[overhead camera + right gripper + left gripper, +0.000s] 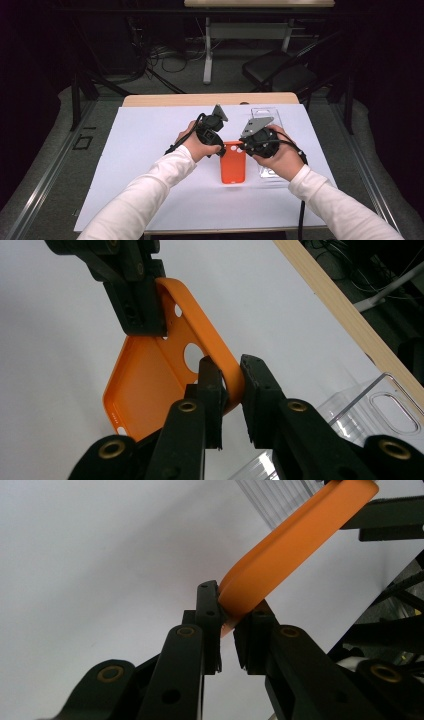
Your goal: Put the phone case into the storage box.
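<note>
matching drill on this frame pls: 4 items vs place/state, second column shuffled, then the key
1. left claw
2. right claw
3. orange phone case
4. clear plastic package

A. lies on the white sheet, beside the right hand
B. held by both claws at its far end
C. shut on the case's far right corner
D. shut on the case's far left corner

Pairs: 1-D, 2-C, 3-B, 4-A

A white sheet covers the tabletop across the middle of the frame, with a strip of pale wood edge showing along its far side. Grey floor surrounds it. At upper centre stands a second table on white legs, cables tangled beneath it, and a dark chair at upper right. The room beyond lies in darkness.
</note>
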Action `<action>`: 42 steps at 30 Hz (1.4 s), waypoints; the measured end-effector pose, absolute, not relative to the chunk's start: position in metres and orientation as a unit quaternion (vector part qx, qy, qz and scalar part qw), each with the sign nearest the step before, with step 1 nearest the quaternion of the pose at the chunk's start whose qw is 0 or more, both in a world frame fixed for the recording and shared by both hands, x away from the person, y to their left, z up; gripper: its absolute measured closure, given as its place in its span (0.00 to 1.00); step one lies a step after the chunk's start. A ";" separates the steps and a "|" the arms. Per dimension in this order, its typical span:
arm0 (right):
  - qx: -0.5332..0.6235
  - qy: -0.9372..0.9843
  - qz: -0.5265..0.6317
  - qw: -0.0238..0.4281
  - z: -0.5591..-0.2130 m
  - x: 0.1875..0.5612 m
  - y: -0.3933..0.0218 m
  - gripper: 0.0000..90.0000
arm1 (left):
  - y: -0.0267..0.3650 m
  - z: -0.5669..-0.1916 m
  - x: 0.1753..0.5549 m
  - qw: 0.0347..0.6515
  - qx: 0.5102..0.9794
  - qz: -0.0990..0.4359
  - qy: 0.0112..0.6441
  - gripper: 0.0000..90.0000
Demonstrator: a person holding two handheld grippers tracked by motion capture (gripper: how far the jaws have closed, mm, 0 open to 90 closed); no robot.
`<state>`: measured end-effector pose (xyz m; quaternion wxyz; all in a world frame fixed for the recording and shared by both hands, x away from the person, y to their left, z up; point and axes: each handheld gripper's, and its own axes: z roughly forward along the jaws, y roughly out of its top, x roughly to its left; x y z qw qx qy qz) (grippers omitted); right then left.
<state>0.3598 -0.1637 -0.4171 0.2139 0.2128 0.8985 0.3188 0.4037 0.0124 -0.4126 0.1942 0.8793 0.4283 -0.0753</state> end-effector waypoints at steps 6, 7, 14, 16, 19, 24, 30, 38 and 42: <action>0.215 0.897 0.323 0.210 -0.417 0.360 -0.164 0.89 | 0.013 -0.413 0.404 0.197 0.879 -0.076 0.428 0.90; 0.215 0.897 0.323 0.210 -0.417 0.360 -0.165 0.89 | 0.013 -0.413 0.404 0.196 0.879 -0.077 0.428 0.90; 0.212 0.897 0.329 0.204 -0.417 0.361 -0.166 0.89 | 0.013 -0.412 0.403 0.197 0.881 -0.072 0.425 0.86; 0.211 0.897 0.331 0.204 -0.417 0.362 -0.167 0.89 | 0.013 -0.412 0.403 0.197 0.882 -0.068 0.422 0.84; 0.211 0.897 0.332 0.201 -0.417 0.362 -0.168 0.89 | 0.014 -0.412 0.403 0.199 0.884 -0.064 0.418 0.82; 0.209 0.896 0.338 0.196 -0.416 0.364 -0.170 0.89 | 0.016 -0.411 0.402 0.207 0.885 -0.064 0.413 0.78; 0.195 0.898 0.342 0.195 -0.417 0.367 -0.173 0.89 | 0.018 -0.408 0.399 0.223 0.887 -0.059 0.399 0.70; 0.190 0.901 0.341 0.187 -0.416 0.369 -0.176 0.89 | 0.019 -0.408 0.396 0.231 0.890 -0.065 0.387 0.64; 0.186 0.905 0.337 0.184 -0.416 0.371 -0.177 0.89 | 0.019 -0.408 0.393 0.233 0.895 -0.065 0.375 0.59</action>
